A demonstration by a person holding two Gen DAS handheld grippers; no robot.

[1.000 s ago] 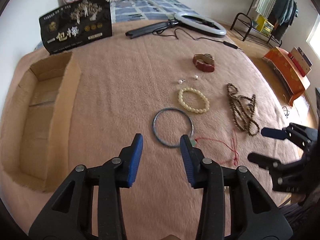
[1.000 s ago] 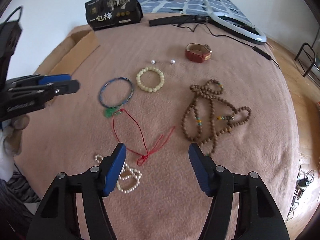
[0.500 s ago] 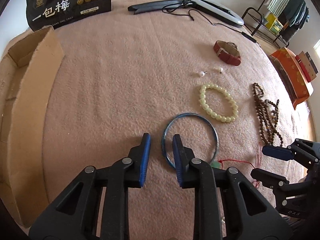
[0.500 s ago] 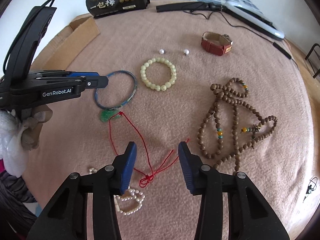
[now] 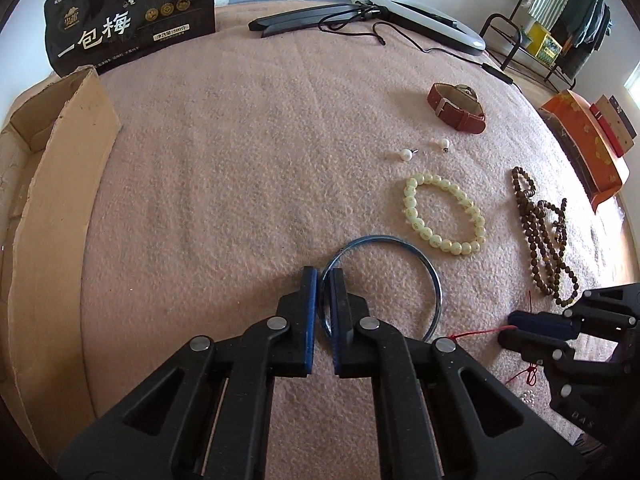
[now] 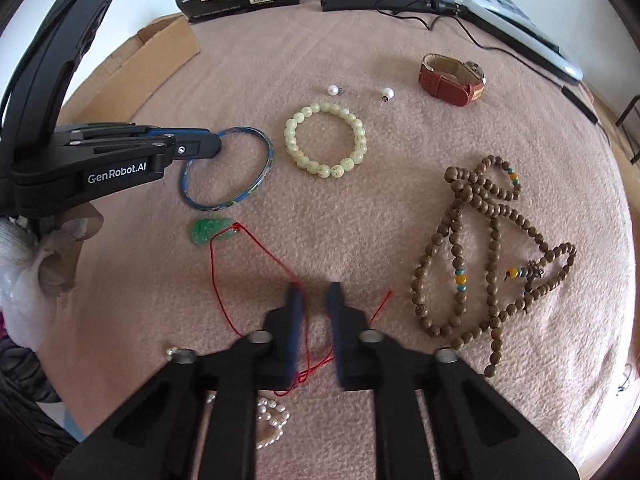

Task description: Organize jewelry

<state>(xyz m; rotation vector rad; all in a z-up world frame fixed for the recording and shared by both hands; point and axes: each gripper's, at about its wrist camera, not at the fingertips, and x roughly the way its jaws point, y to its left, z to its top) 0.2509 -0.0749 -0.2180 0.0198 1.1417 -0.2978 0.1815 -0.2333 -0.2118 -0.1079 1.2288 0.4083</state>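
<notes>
My left gripper (image 5: 324,276) is shut on the near-left rim of the blue bangle (image 5: 436,284), which lies flat on the pink blanket; the right wrist view shows the same grip (image 6: 216,144) on the bangle (image 6: 268,168). A green jade pendant (image 6: 210,232) on a red cord (image 6: 256,242) lies just below the bangle. My right gripper (image 6: 316,292) points down over that cord. Its jaws are closing, with a narrow gap left and the cord running between them beside the left pad.
A cream bead bracelet (image 6: 292,140), two pearl earrings (image 6: 333,90), a red-strapped watch (image 6: 448,80) and a wooden bead necklace (image 6: 492,240) lie further out. A pearl bracelet (image 6: 272,416) sits under my right gripper. A cardboard box (image 5: 60,184) stands at the left.
Both grippers came down toward the blanket and narrowed. The left one closed onto the bangle's rim; the right one drew in around the red cord.
</notes>
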